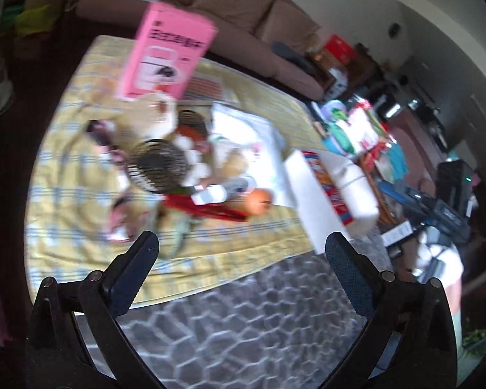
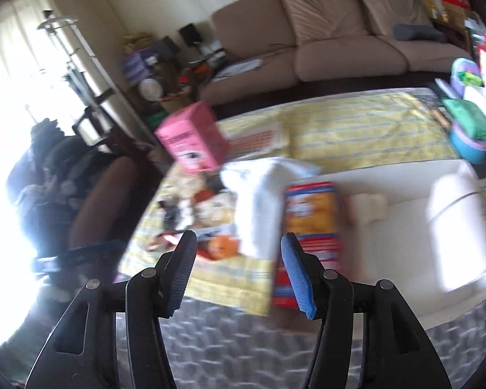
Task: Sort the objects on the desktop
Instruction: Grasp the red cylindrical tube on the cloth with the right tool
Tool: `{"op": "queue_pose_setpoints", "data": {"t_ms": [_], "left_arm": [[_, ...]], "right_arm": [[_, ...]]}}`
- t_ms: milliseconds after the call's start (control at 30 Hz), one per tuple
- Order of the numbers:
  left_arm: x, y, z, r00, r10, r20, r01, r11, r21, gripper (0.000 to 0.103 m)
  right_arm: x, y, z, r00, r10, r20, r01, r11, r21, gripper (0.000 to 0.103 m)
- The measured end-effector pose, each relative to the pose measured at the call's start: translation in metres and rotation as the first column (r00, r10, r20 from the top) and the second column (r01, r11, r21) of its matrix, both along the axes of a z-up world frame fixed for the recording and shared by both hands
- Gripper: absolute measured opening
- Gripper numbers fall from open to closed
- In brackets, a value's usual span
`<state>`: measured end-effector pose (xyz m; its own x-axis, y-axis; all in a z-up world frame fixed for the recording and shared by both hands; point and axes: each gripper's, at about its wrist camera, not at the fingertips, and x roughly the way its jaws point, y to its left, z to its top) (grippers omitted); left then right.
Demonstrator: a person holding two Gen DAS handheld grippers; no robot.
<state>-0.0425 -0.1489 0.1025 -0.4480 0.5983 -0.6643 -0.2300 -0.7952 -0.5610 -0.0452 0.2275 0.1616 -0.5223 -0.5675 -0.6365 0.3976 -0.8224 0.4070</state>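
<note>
Two grippers, left gripper (image 1: 241, 246) and right gripper (image 2: 239, 246), hover empty with jaws wide, aimed toward twelve o'clock at the upright pink box (image 1: 170, 53), its long axis near-vertical.

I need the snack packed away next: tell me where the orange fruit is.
The orange fruit lies on the yellow cloth near its front edge, between the red packet and the white tray.

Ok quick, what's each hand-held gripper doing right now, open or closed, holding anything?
Left hand-held gripper: open wide, holding nothing.
Right hand-held gripper: open, holding nothing.
</note>
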Motion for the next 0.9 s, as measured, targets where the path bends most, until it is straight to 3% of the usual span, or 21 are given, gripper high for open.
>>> {"op": "queue_pose_setpoints", "data": {"t_ms": [133, 300, 367, 500, 700, 833, 900], "left_arm": [[0.000, -0.020, -0.015, 1.000, 0.024, 0.016, -0.023, 0.998, -0.055, 0.103], [-0.007, -0.033, -0.034, 0.998, 0.047, 0.037, -0.046, 0.999, -0.028, 0.103], [-0.009, -0.031, -0.038, 0.999, 0.031, 0.015, -0.030, 0.999, -0.037, 0.103], [-0.018, -0.003, -0.036, 0.993, -0.082, -0.087, 0.063, 0.977, -0.201, 0.103], [-0.035, 0.036, -0.047, 0.961, -0.237, -0.146, 0.166, 0.910, -0.380, 0.103], [-0.049, 0.035, -0.061, 0.972, -0.214, -0.094, 0.175, 0.932, -0.319, 0.103], [-0.052, 0.039, -0.063, 0.970, -0.225, -0.095, 0.184, 0.928, -0.323, 0.103]], "right_arm": [[0.003, -0.047, -0.018, 0.998, 0.055, 0.025, -0.054, 0.998, -0.025, 0.057], [-0.003, -0.095, -0.062, 0.989, 0.096, 0.109, -0.088, 0.993, -0.076, 0.057], [-0.007, -0.101, -0.081, 0.983, 0.083, 0.167, -0.059, 0.988, -0.142, 0.057], [-0.020, -0.101, -0.117, 0.964, 0.019, 0.264, 0.046, 0.970, -0.240, 0.057], [-0.037, -0.102, -0.138, 0.964, -0.028, 0.264, 0.085, 0.974, -0.208, 0.057], [-0.046, -0.103, -0.145, 0.966, -0.004, 0.257, 0.054, 0.981, -0.185, 0.057], [-0.050, -0.105, -0.149, 0.969, 0.011, 0.247, 0.032, 0.985, -0.170, 0.057]]}}
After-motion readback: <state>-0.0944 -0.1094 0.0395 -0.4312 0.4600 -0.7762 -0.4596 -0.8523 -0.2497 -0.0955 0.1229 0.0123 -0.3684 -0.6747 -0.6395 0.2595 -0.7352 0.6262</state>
